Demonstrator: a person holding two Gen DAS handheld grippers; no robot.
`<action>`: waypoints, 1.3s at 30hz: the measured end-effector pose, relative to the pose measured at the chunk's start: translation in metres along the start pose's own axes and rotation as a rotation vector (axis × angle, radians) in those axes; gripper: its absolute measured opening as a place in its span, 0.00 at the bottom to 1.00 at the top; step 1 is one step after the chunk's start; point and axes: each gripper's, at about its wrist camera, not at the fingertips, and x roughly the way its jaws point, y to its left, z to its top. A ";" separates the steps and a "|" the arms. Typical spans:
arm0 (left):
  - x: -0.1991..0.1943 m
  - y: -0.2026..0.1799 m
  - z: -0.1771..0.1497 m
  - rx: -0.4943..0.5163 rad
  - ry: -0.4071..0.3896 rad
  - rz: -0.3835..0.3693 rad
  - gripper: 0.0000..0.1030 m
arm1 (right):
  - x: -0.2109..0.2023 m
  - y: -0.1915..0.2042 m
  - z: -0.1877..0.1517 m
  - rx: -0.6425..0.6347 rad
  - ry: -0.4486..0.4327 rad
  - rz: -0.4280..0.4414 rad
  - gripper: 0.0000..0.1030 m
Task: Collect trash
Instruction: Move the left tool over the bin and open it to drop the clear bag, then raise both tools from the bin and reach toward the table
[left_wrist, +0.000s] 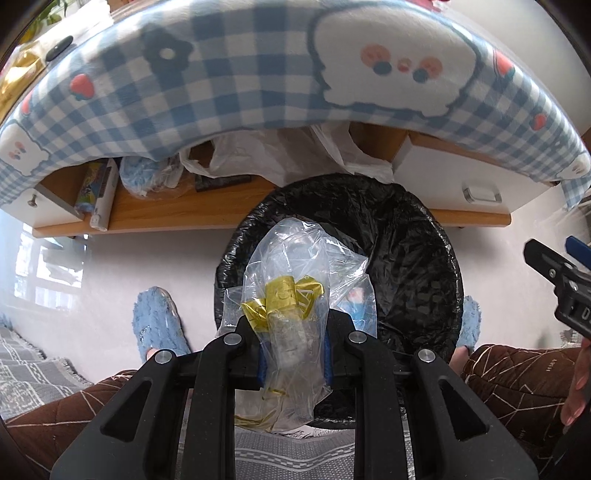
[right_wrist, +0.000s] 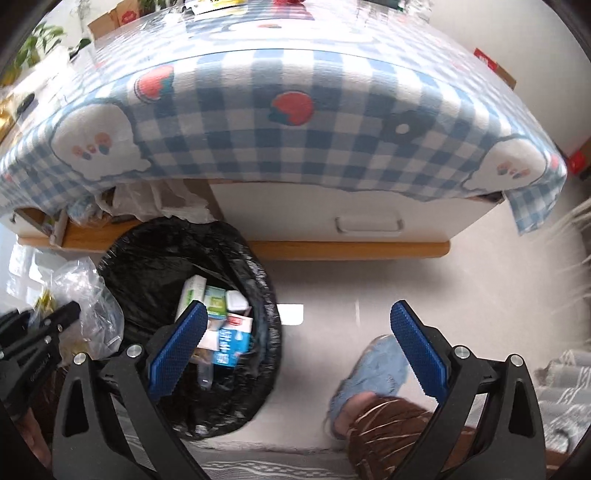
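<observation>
Clear plastic bag (left_wrist: 295, 295) with gold foil wrapper (left_wrist: 282, 299) inside is pinched in the left gripper (left_wrist: 293, 354), long axis running near-to-far along the fingers, free end pointing far toward the table, crumpled tail hanging near below the jaws. Bag sits between the blue pads (left_wrist: 261, 363), which are closed tight on its middle; most of the bag fans out beyond the tips. Directly behind and under it is the trash bin (left_wrist: 424, 266) lined with black plastic, so the bag hangs over the bin's near-left rim. In the right wrist view the same bag (right_wrist: 88, 299) shows at left, beside the bin's (right_wrist: 258, 288) left edge, with the left gripper's (right_wrist: 55, 321) black frame on it. Right gripper (right_wrist: 299, 354) is spread wide, holding nothing, blue fingers (right_wrist: 417, 347) over bare floor just right of the bin. Bin already contains cartons and boxes (right_wrist: 218, 314), white, green and blue. Beyond the bin: a low table with a blue checked tablecloth (left_wrist: 229, 85), a wooden shelf (left_wrist: 177, 210) with white plastic bags and clutter, a white drawer (right_wrist: 365, 221) with handle. Blue fuzzy slippers (left_wrist: 159, 321) flank the bin on the floor; brown quilted trouser legs (left_wrist: 517, 373) close on both sides. Nothing blocks the bin opening except the held bag itself.
</observation>
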 end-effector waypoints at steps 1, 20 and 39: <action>0.002 -0.002 0.000 0.000 0.005 0.000 0.20 | 0.001 -0.003 -0.001 -0.003 0.002 -0.005 0.92; 0.034 -0.058 -0.001 0.043 0.050 0.007 0.20 | 0.016 -0.052 -0.015 0.053 0.065 -0.037 0.92; 0.016 -0.067 0.000 0.101 -0.035 0.030 0.74 | 0.002 -0.053 -0.007 0.080 0.022 -0.003 0.92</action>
